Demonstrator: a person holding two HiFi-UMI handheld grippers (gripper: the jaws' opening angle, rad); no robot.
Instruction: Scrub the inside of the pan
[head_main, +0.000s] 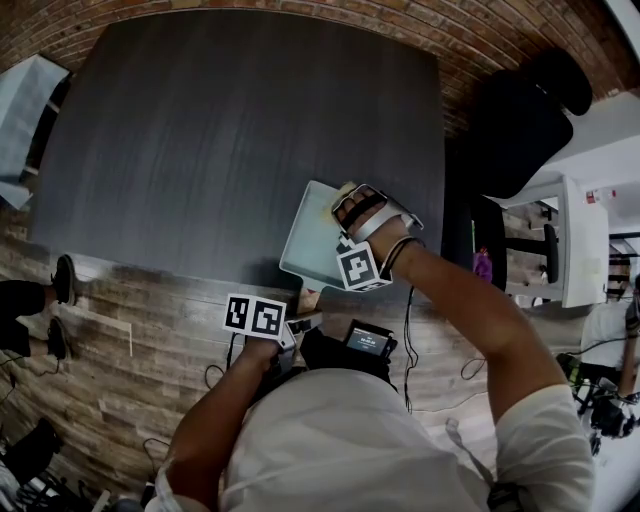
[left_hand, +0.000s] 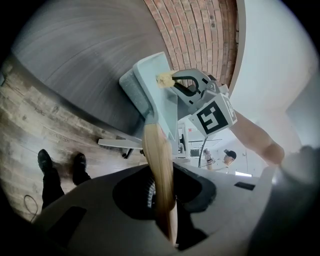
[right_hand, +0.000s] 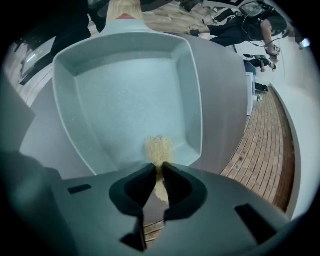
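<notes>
Leftmost, at the pan's near end, the left gripper (left_hand: 160, 200) is clamped on the handle (left_hand: 156, 150), a pale wooden stick that runs straight out between its jaws. The pan (head_main: 305, 240) is a square, light blue-green one at the near right edge of the dark table (head_main: 230, 130); whether it rests there or is lifted a little I cannot tell. It looks stiff and fairly heavy, with a smooth coated inside that a jaw would likely slip on, so the wood handle is the sound place to hold it, close to the pan body to curb twisting. Over the pan's far side, the right gripper (right_hand: 161, 175) has its jaws pinched together on a small yellowish pad (right_hand: 159, 147), soft and light by the look, its tip at the pan's inner wall. No brand shows on the pan; the marker cubes (head_main: 357, 267) carry only black-and-white squares, and the screen (head_main: 368, 340) just nearer than the pan is too small to read
</notes>
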